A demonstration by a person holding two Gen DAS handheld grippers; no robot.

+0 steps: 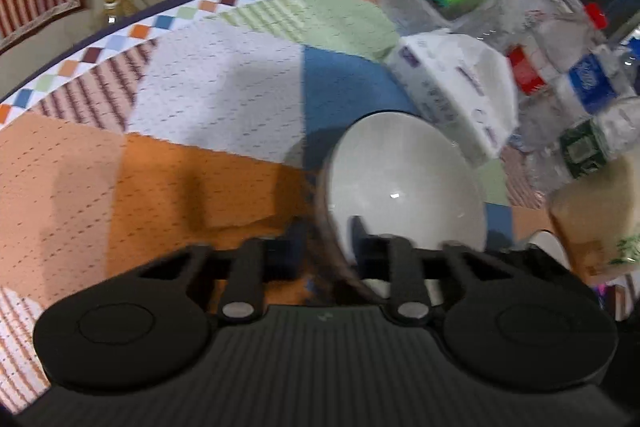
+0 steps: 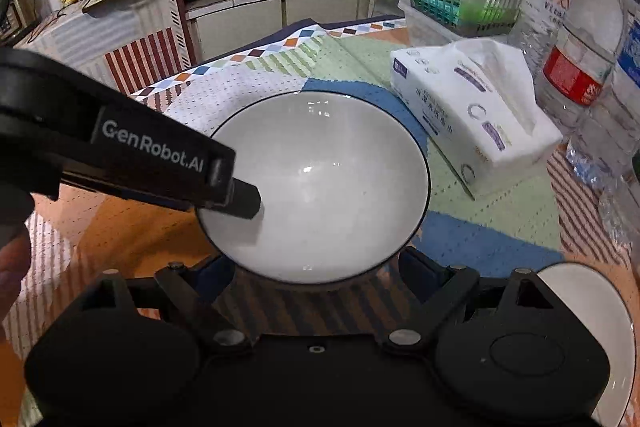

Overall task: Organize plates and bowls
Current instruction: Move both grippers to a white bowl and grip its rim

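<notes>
On the patchwork cloth: white bowl [image 2: 320, 183], dark rim line, at the middle of the right wrist view; pinched at its 8 o'clock edge.
Left gripper [image 1: 326, 247]: jaws narrowed on the bowl's wall, one finger inside, one outside. A rim pinch suits a bowl too wide to span.
Bowl attitude: tipped up in the left wrist view, so judged lifted or lifting; contact with the tablecloth [image 2: 460, 239] cannot be told.
Right gripper [image 2: 316, 275]: fingers spread wide, empty, just under the bowl's 6 o'clock edge; likely standing by to steady or receive.
Plate [image 2: 592, 307]: white, at 4 o'clock of the bowl, partly behind the right gripper body. Probable stacking spot.
Tissue pack [image 2: 472, 115]: at 2 o'clock, near the bowl.
Water bottles [image 2: 580, 67]: at 3 o'clock, crowding that side, so a carry is safer toward 6.
</notes>
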